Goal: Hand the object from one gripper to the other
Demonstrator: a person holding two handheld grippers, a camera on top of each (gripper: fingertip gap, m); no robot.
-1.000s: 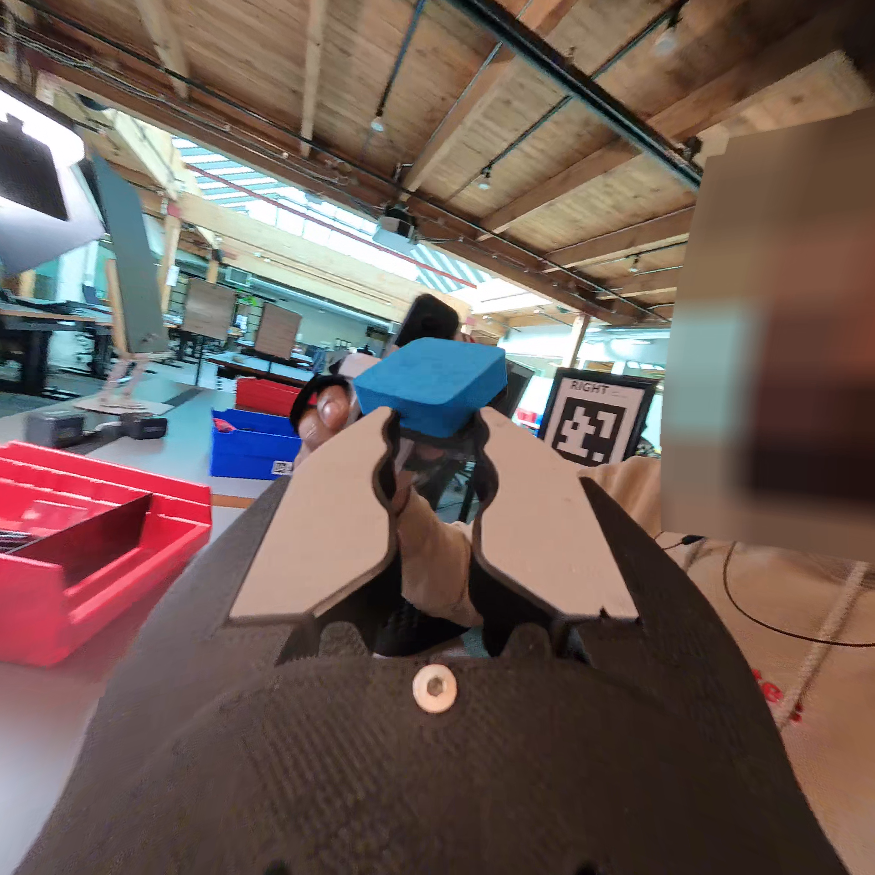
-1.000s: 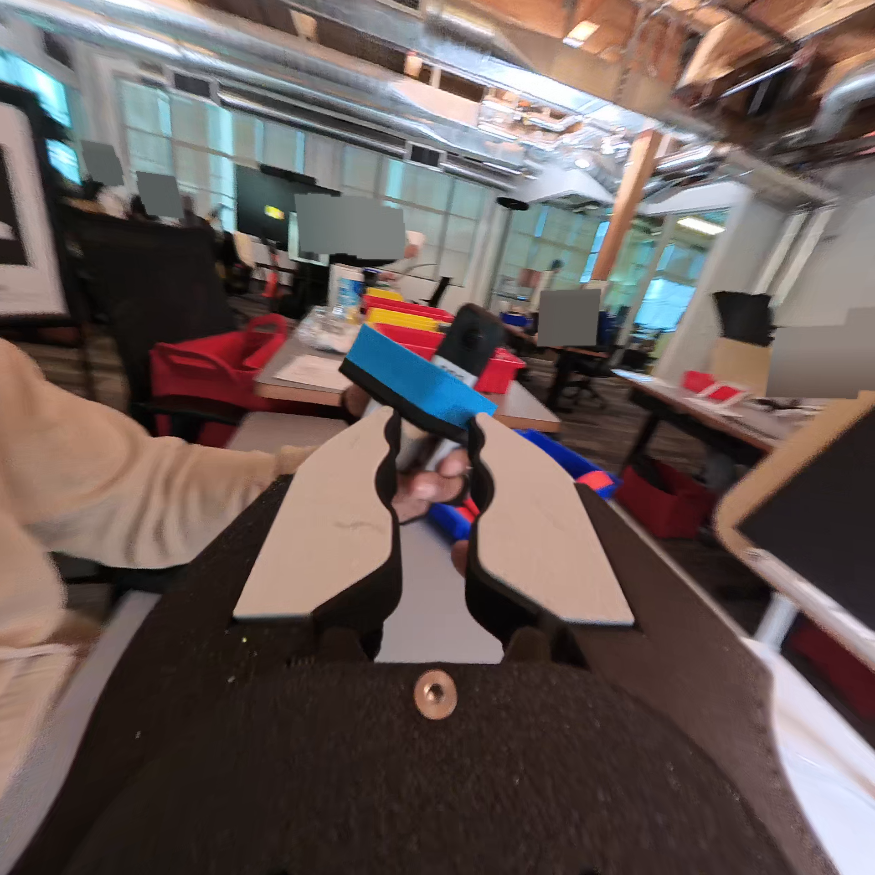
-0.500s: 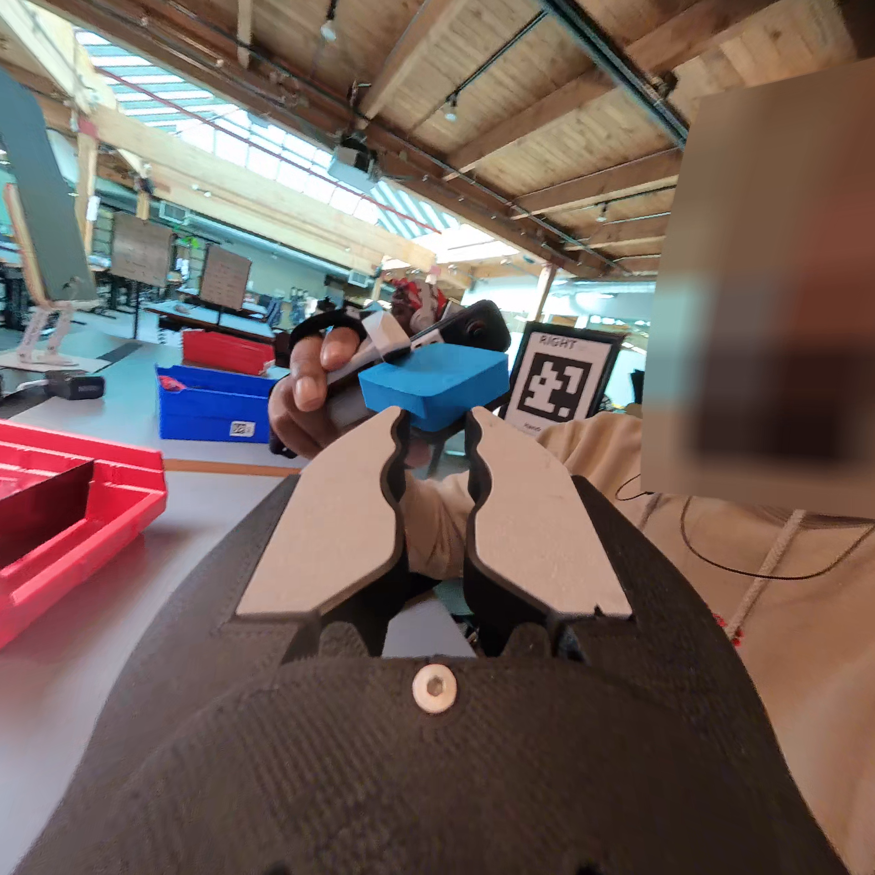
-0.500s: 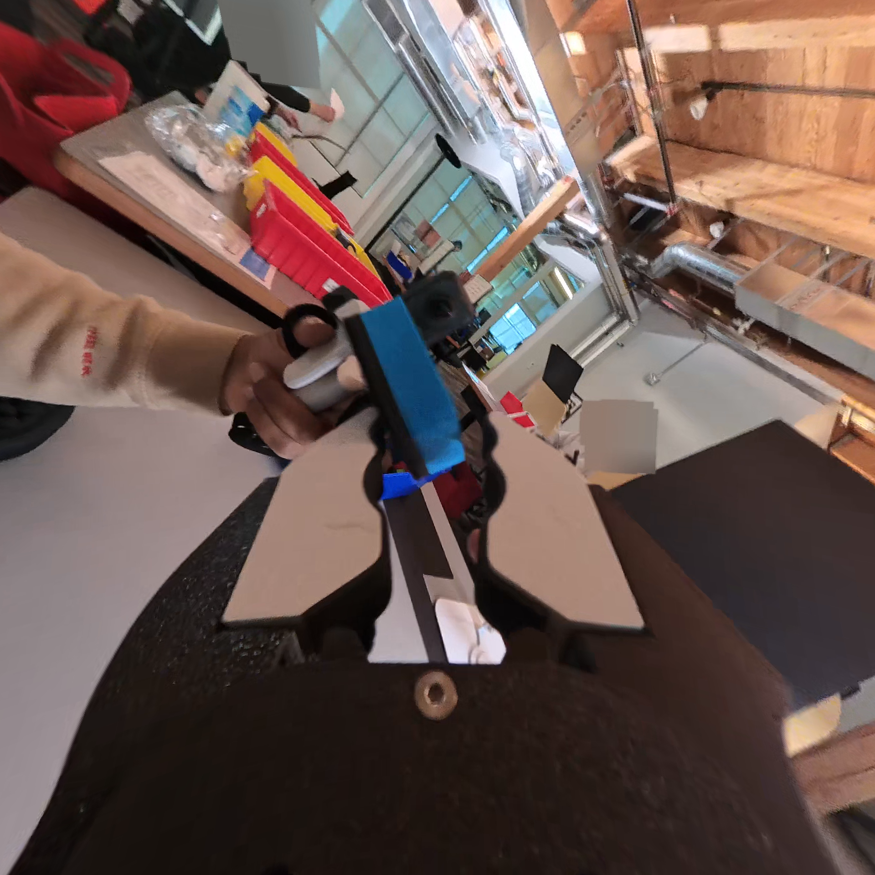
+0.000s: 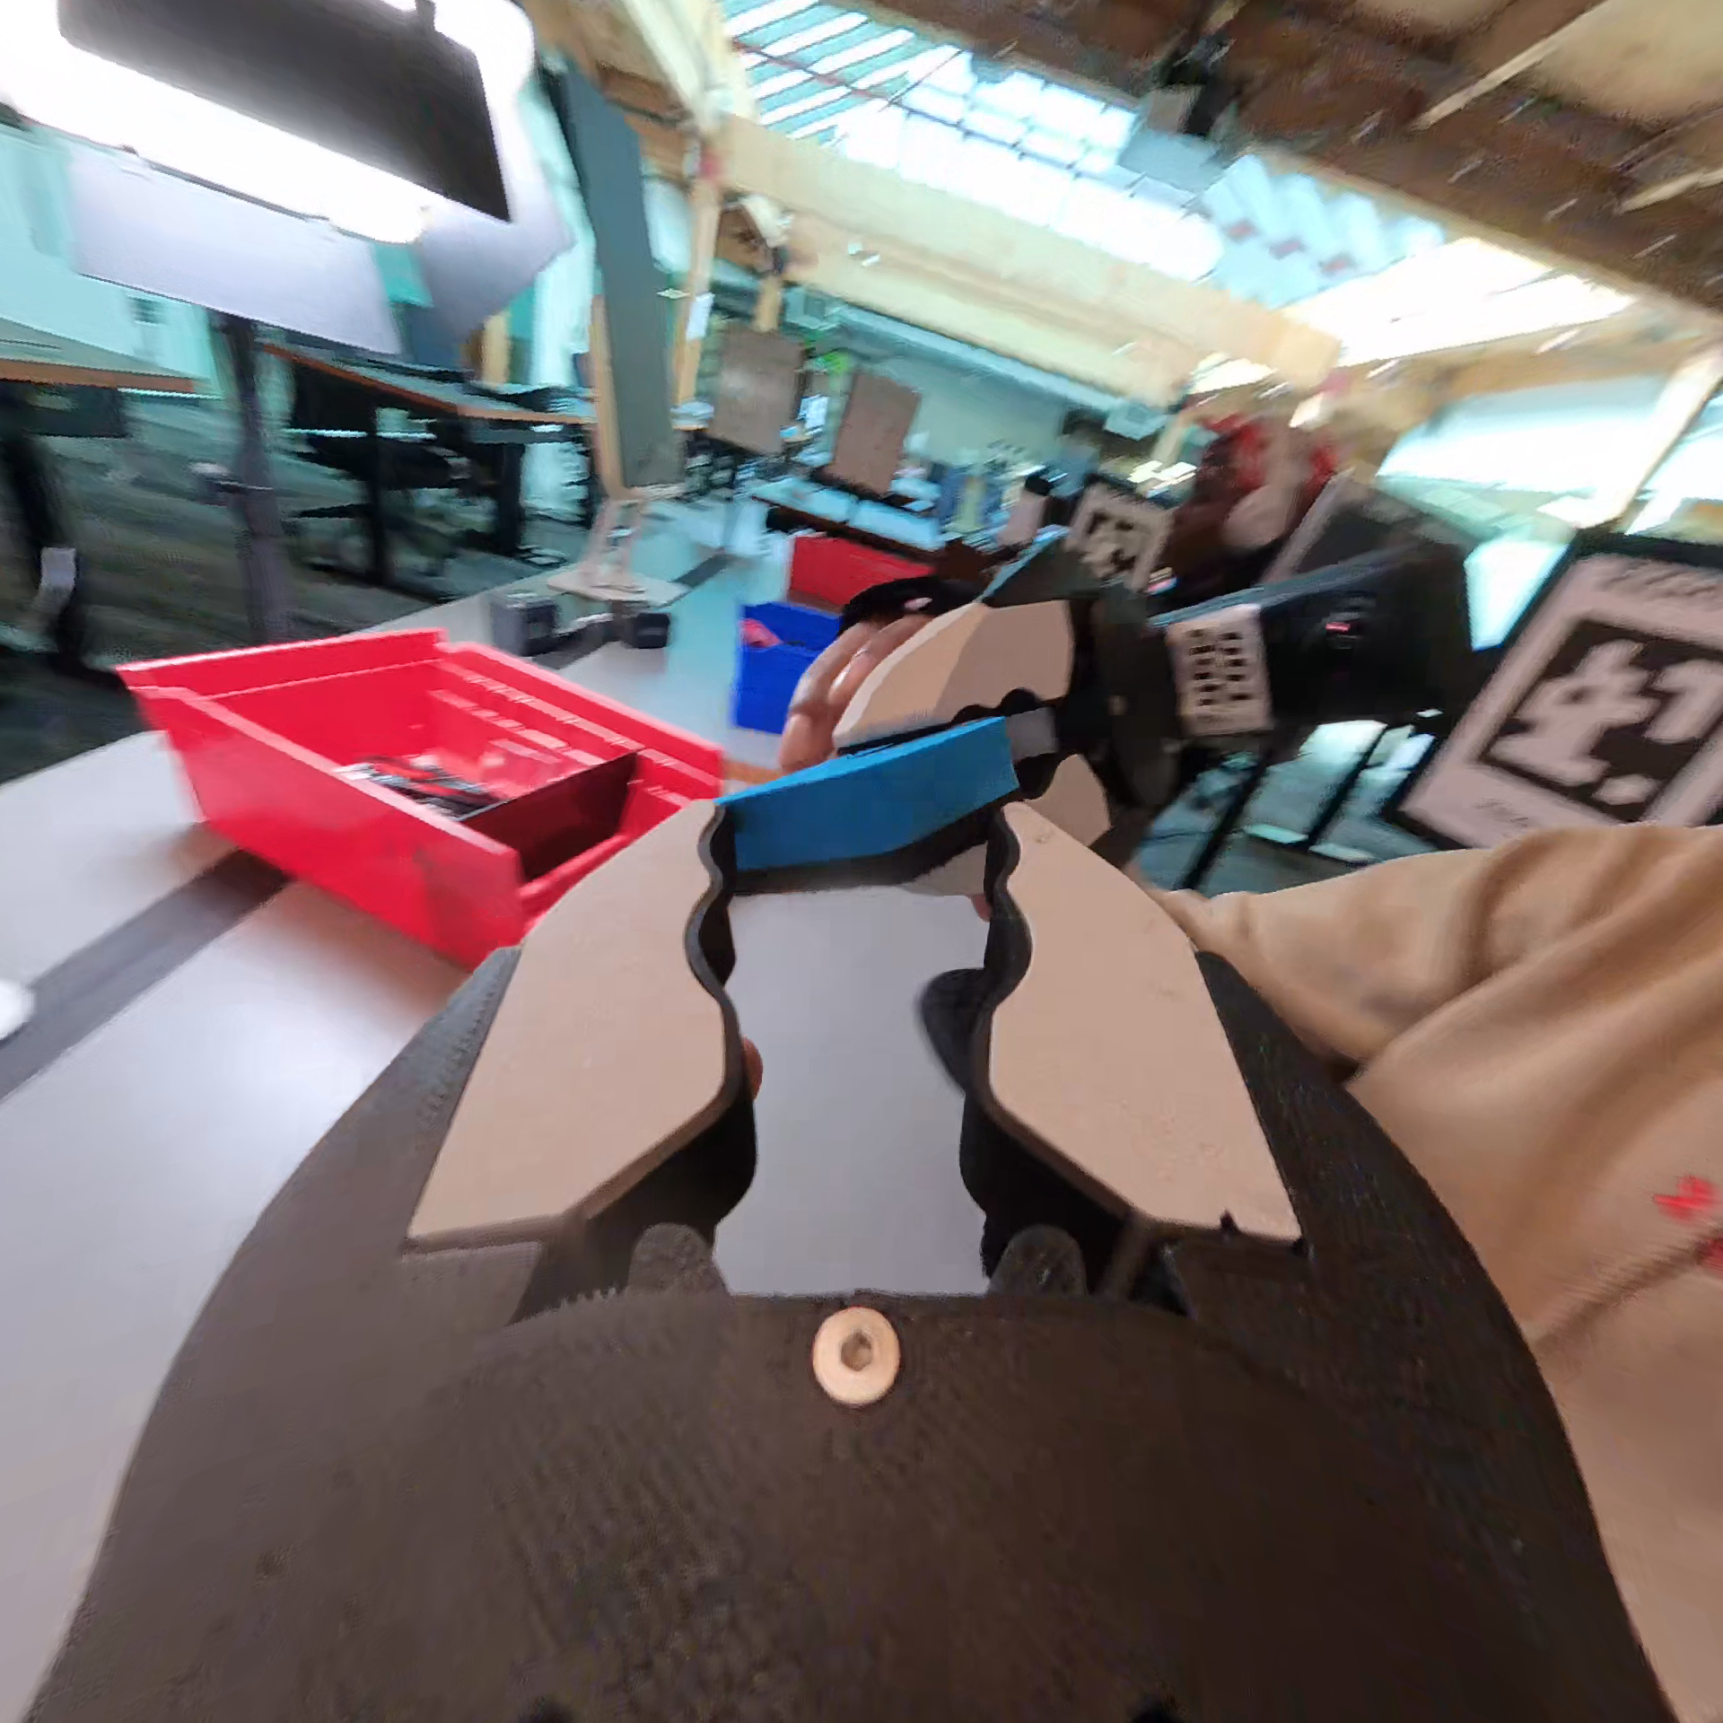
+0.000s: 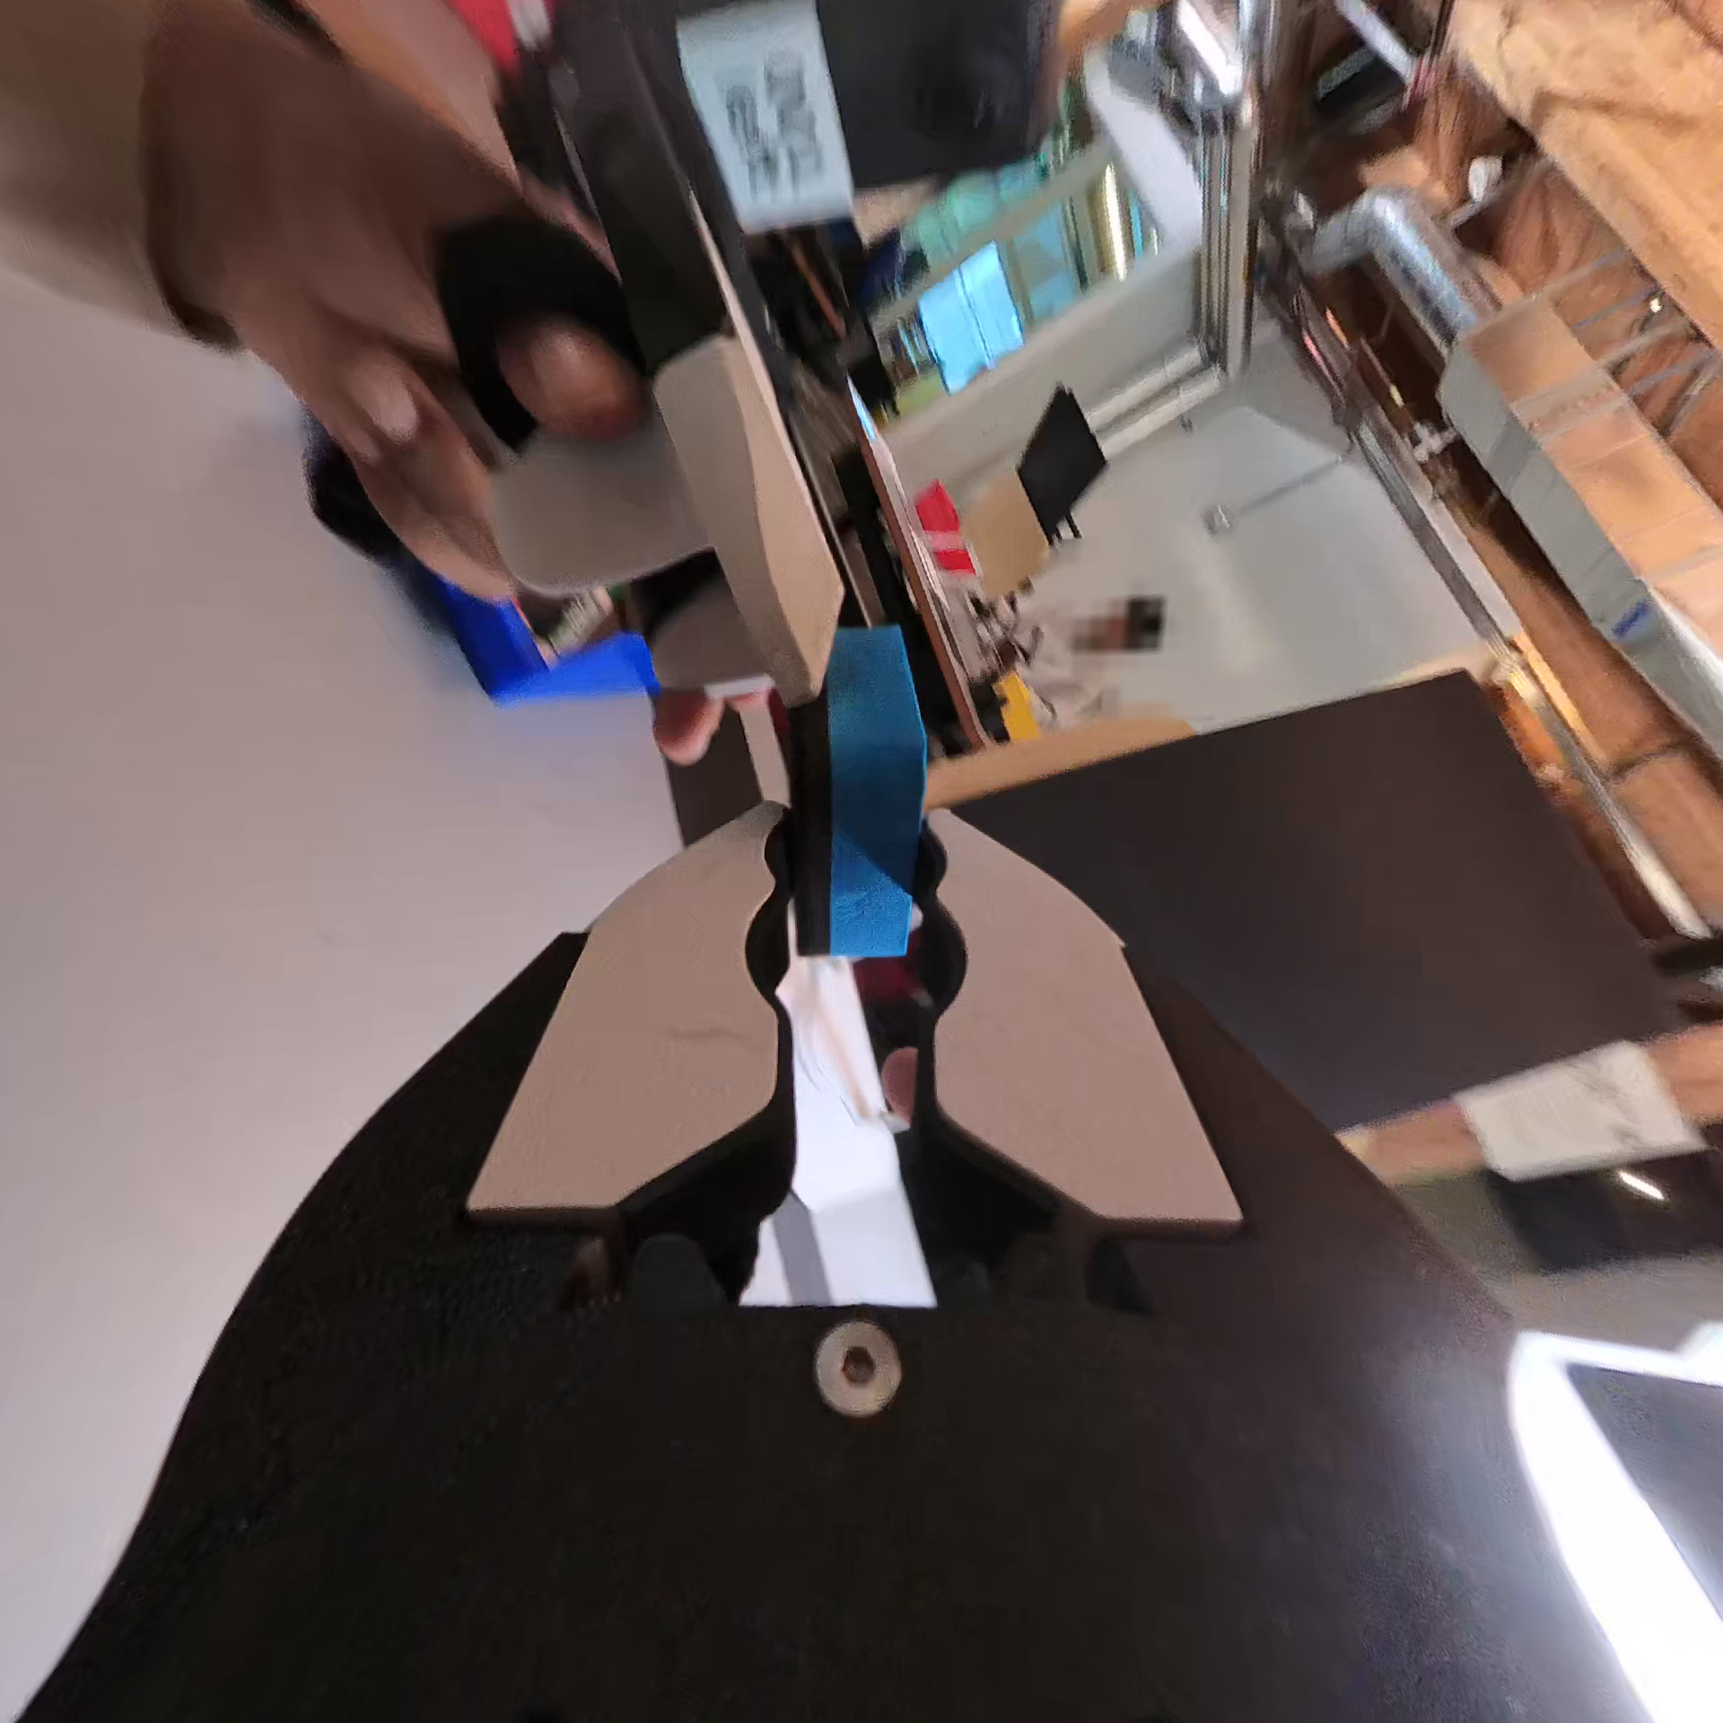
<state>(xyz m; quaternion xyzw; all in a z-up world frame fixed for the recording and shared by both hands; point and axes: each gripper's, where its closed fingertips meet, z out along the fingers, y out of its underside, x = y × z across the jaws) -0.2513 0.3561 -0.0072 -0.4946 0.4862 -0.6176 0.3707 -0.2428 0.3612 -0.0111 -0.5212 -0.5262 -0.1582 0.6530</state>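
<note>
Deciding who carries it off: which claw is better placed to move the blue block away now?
Right. The right claw is shut on the blue block, gripping its two faces near one end. The left claw stands wide open around the other end, so it looks unlikely to be holding anything.

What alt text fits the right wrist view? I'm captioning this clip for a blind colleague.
The right gripper clamps one end of a blue foam block with a black backing, held on edge. The left gripper, in a person's hand, reaches in at the block's far end above a pale table.
</note>
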